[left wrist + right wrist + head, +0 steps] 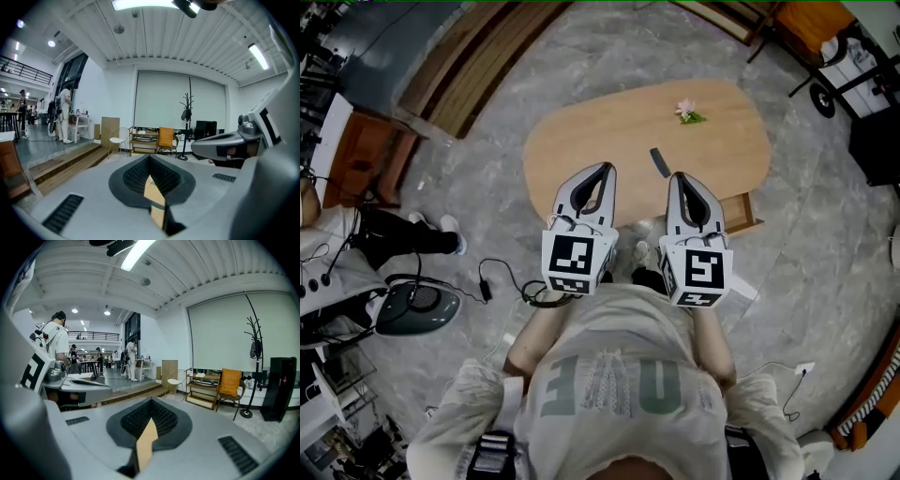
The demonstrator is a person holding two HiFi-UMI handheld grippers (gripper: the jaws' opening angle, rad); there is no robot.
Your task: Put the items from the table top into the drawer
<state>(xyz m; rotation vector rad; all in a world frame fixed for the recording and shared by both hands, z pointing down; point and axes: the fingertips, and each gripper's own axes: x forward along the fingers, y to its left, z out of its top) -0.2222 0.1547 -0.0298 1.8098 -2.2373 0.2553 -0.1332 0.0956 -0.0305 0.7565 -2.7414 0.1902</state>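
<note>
Left gripper (603, 169) and right gripper (679, 176) both have fingers pinched fully together on nothing, mid-frame by the worktop's (581, 141) lower edge.

The head view looks steeply down onto the left gripper (604, 169), right gripper (680, 177) and bench (581, 150) beyond. Each gripper view looks almost level across the room; both share the far orange chair (165, 137) (230, 382).

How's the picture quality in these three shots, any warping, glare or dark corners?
Head view: strong fisheye, the floor curving round the table; evenly lit and sharp. Left gripper view: the ceiling light is blown out white, corners black. Right gripper view: the light strip glares, the coat stand bows, corners black.
</note>
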